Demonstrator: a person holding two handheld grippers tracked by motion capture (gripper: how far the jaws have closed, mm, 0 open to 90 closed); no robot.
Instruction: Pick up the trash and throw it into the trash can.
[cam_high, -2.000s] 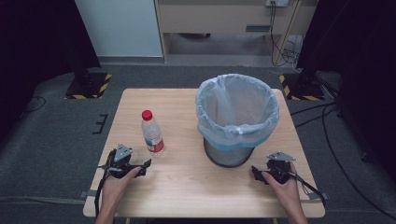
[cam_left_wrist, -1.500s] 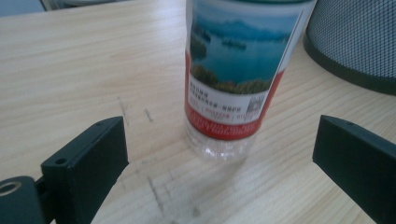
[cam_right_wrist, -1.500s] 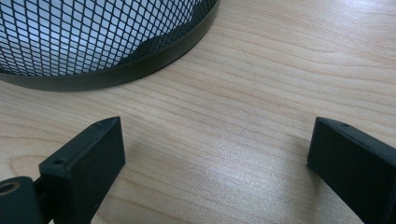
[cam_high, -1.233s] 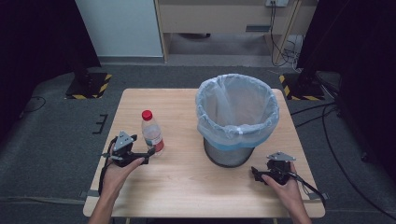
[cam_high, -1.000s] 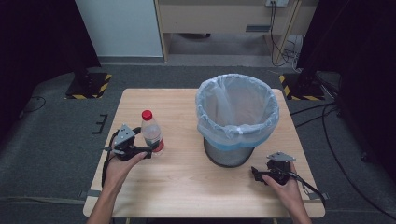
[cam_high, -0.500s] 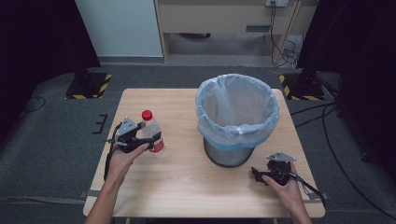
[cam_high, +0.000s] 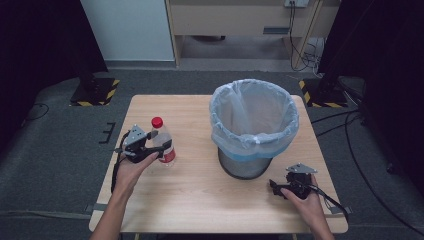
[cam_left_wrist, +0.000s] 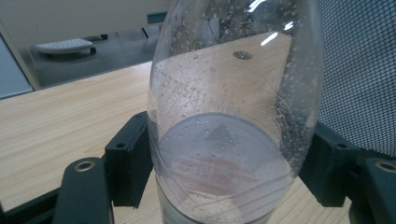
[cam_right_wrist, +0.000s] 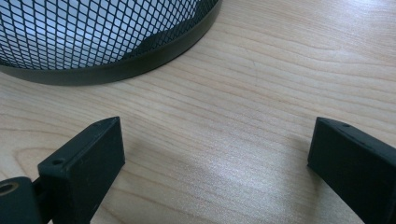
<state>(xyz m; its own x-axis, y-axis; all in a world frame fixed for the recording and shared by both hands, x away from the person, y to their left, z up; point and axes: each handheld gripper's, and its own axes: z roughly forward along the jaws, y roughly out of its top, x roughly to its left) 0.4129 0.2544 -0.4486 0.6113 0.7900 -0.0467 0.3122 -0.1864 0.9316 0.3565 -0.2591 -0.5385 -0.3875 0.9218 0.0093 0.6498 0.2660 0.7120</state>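
clear bottle (cam_high: 164, 145) with red cap, black mesh bin (cam_high: 248, 165), pale-blue liner (cam_high: 253, 120)

floor (cam_high: 60, 150): grey carpet | wall (cam_high: 125, 25): pale | table (cam_high: 200, 190): light wood

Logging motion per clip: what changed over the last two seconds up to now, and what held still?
The left tool moved forward across the table to the red-capped bottle, and its jaws now sit on either side of the bottle's body; whether they press it yet is unclear. The bottle itself stands where it did. The right tool, open, and the lined mesh bin stayed put.
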